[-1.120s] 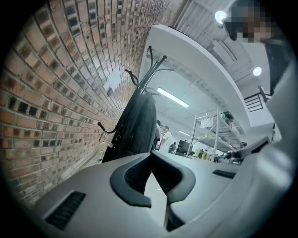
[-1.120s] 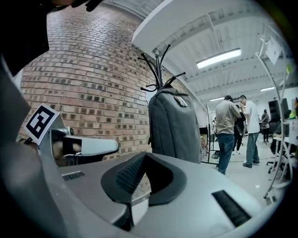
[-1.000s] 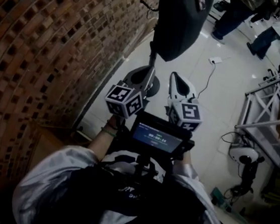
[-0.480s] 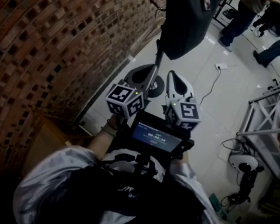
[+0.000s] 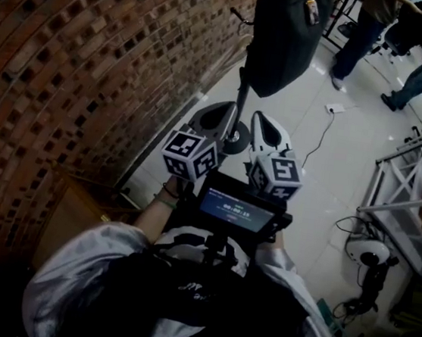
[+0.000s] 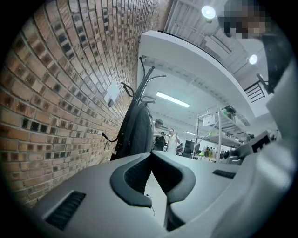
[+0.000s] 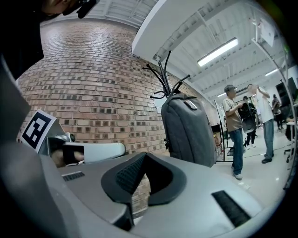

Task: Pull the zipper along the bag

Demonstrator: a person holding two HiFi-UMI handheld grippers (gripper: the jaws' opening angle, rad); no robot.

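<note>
Currently your left gripper (image 6: pixel 150 154) and right gripper (image 7: pixel 145 155) are both closed and empty, apart from the bag (image 5: pixel 284 36) hanging at upper centre.

Bag (image 7: pixel 186 130) dark grey; wall (image 5: pixel 70 70) red-brown brick pattern; left tongs (image 6: pixel 150 155), right tongs (image 7: pixel 145 156) pale grey, black pads (image 7: pixel 130 174); floor (image 5: pixel 347 181) white.

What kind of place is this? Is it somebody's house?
Probably a workshop or lab, not a house: a long brick wall, metal shelving racks, strip lights overhead, and a backpack hanging on a coat stand.
</note>
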